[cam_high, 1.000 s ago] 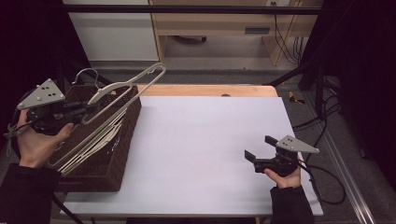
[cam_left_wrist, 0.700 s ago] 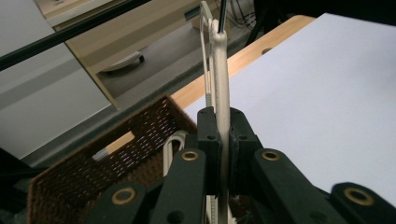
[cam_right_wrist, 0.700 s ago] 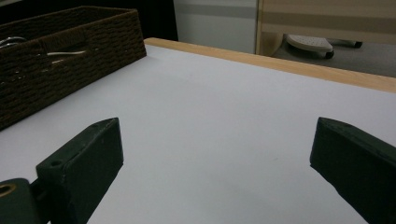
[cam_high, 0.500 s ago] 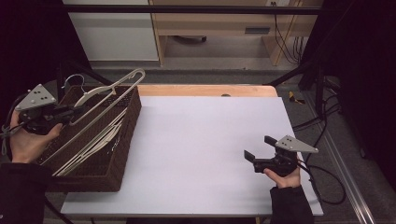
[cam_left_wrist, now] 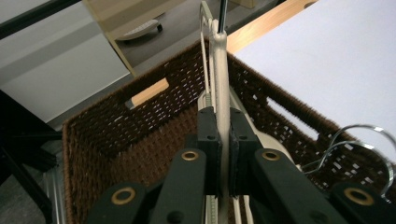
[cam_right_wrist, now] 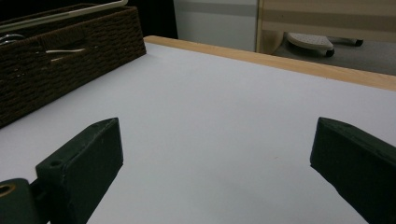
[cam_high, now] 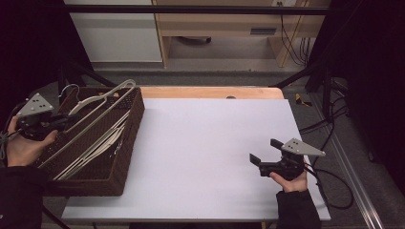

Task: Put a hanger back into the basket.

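Basket is dark brown woven wicker, coarse and matt; the hanger clamped in the left gripper looks like smooth cream plastic or painted wood, can't tell which, with thin shiny metal wire hooks beside it. Table top is smooth matt white with a bare light-wood strip along the far edge. Gripper jaws are matt black plastic with brass-coloured eyelets; the right gripper carries a flat matt grey plate.
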Demonstrator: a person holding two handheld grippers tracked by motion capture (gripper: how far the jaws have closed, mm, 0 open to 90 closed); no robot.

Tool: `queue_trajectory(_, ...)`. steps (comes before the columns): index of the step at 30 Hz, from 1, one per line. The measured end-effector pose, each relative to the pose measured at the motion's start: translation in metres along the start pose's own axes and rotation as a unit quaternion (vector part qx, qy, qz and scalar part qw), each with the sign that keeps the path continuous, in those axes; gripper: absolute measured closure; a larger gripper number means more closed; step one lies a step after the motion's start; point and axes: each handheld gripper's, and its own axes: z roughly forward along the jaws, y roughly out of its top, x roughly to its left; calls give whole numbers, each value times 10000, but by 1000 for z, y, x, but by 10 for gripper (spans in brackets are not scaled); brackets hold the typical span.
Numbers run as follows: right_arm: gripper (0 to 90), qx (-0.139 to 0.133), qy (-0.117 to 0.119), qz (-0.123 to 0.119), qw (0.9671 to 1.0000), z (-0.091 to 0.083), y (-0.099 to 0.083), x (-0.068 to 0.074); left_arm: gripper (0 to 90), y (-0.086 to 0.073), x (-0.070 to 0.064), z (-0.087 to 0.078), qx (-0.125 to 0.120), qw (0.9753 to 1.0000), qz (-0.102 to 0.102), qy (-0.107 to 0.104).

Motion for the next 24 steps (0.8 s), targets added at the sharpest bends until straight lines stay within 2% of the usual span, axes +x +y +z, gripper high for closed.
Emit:
queue_trajectory(6, 28, 5, 9, -5, 10000, 1, 0, 0, 856, -14, 0, 8, 296, 9995, 36, 140)
queue_trajectory(13, 28, 10, 8, 19, 10000, 1, 0, 1, 856, -35, -3, 20, 363, 9991, -52, 199)
queue_trajectory(17, 28, 19, 7, 23, 10000, 2, 0, 1, 856, -45, -7, 29, 469, 9988, -62, 153)
queue_trajectory(23, 28, 9, 12, 19, 10000, 1, 0, 1, 854, -58, -16, 47, 779, 9969, 2, 97)
queue_trajectory(24, 27, 10, 11, 20, 10000, 1, 0, 1, 855, -60, -16, 49, 780, 9969, -88, 86)
